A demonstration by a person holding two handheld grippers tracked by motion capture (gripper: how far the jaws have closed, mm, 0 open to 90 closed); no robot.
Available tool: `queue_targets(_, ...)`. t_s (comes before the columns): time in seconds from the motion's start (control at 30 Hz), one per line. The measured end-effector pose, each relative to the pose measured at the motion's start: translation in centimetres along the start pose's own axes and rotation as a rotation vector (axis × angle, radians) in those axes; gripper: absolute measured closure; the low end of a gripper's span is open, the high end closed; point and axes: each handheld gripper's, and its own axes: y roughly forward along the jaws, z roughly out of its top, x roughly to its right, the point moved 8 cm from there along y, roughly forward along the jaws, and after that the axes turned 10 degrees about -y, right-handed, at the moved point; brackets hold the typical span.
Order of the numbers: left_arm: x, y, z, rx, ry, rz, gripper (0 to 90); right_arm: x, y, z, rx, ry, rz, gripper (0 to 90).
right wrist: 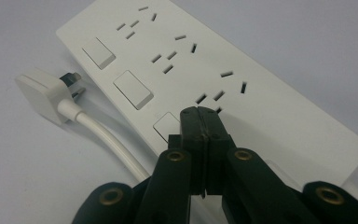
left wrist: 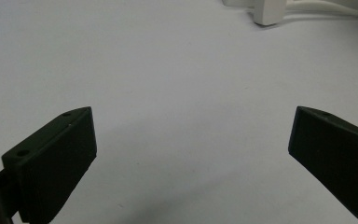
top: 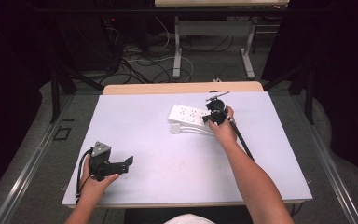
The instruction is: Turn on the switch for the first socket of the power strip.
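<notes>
One white power strip (right wrist: 205,79) lies on the table (top: 144,140), far side, its plug (right wrist: 42,95) loose beside it. Right gripper (right wrist: 200,116) jaws pressed together, tips over a switch (right wrist: 168,125). Left gripper (left wrist: 191,140) wide, holding nothing.

Bright white table (top: 168,158), dark surround, soft shadows, slight blur.

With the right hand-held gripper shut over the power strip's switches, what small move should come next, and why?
Probably press the shut right hand-held gripper straight down onto the nearest rocker switch of the white power strip: its closed tips sit right at that switch. The plug lies unplugged beside the strip.
</notes>
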Motion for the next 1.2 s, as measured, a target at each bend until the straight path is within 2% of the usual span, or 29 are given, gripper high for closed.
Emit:
queue_targets(0.07,0.01,0.01,0.0,0.0,-0.001,0.0,1.1,0.04,0.02,0.0,0.0,-0.003,-0.007,90.0)
queue_targets(0.2,0.03,-0.03,0.03,0.003,-0.001,0.0,1.1,0.0,0.13,-0.05,-0.003,0.023,0.003,90.0)
queue_targets(0.43,0.02,-0.06,0.02,0.001,0.0,0.001,1.1,0.0,0.15,-0.07,-0.004,0.011,0.001,90.0)
queue_targets(0.6,0.02,-0.07,0.02,0.001,-0.001,0.0,1.1,-0.06,0.18,-0.02,-0.005,0.0,-0.017,90.0)
queue_targets(0.67,0.01,-0.08,0.02,0.001,0.0,0.001,1.1,-0.04,0.18,-0.03,-0.002,-0.011,-0.015,90.0)
queue_targets(0.8,0.01,-0.11,0.02,0.002,0.0,0.001,1.1,-0.06,0.19,-0.08,-0.007,0.003,-0.011,90.0)
queue_targets(0.83,-0.01,-0.13,0.01,0.001,0.0,0.001,1.1,0.0,0.22,-0.11,-0.001,-0.009,-0.004,90.0)
queue_targets(0.87,-0.01,-0.13,0.01,0.001,0.0,0.001,1.1,0.03,0.32,-0.28,-0.014,-0.007,-0.006,90.0)
queue_targets(0.97,-0.04,-0.14,0.02,0.005,0.0,0.002,1.1,0.02,0.4,-0.21,0.014,0.0,0.006,90.0)
queue_targets(1.0,-0.04,-0.15,0.02,0.005,0.0,0.002,1.1,0.01,0.27,-0.32,-0.011,-0.001,0.003,90.0)
queue_targets(1.1,0.0,-0.12,0.05,0.01,0.001,0.001,1.1,0.07,0.26,-0.35,-0.015,-0.024,-0.015,90.0)
queue_targets(1.2,-0.01,-0.13,0.02,0.002,0.001,0.001,1.1,-0.09,0.26,-0.35,-0.017,-0.014,-0.013,90.0)
